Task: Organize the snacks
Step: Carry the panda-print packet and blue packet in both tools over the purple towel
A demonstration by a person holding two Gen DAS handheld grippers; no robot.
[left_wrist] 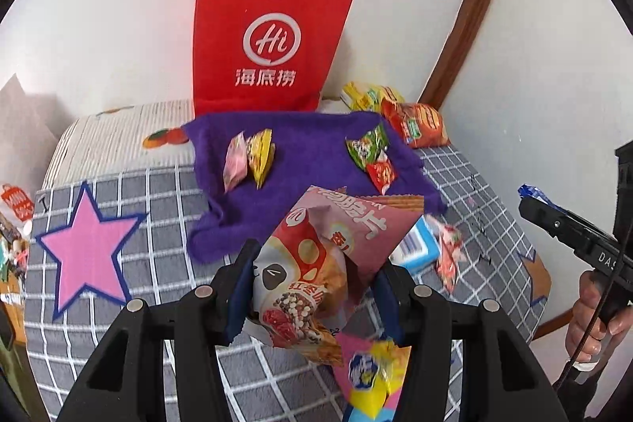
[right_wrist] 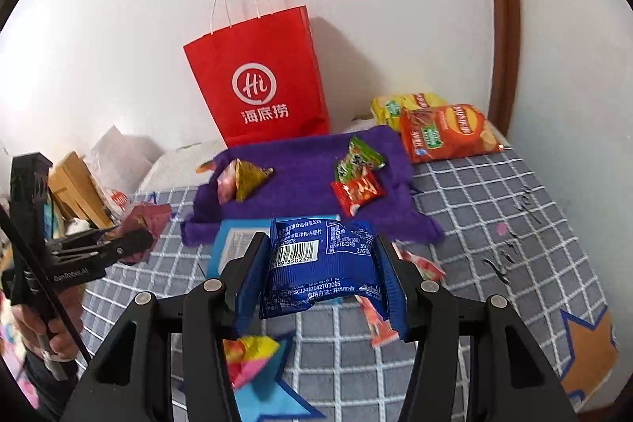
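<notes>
My left gripper (left_wrist: 312, 279) is shut on a pink snack bag (left_wrist: 316, 263), held above the checked cloth; it also shows at the left of the right wrist view (right_wrist: 134, 244). My right gripper (right_wrist: 322, 260) is shut on a blue snack packet (right_wrist: 320, 260) with a barcode; it shows at the right of the left wrist view (left_wrist: 554, 220). A purple cloth (left_wrist: 308, 161) lies ahead with a pink and a yellow packet (left_wrist: 249, 161) on its left and a green and a red packet (left_wrist: 372, 157) on its right. A red paper bag (left_wrist: 269, 42) stands behind it.
An orange chip bag (right_wrist: 447, 133) and a yellow chip bag (right_wrist: 399, 105) lie at the back right by the wall. A light blue box (left_wrist: 415, 248) and small red-white packets (right_wrist: 419, 263) lie on the checked cloth (right_wrist: 494, 204). Clutter sits off the left edge.
</notes>
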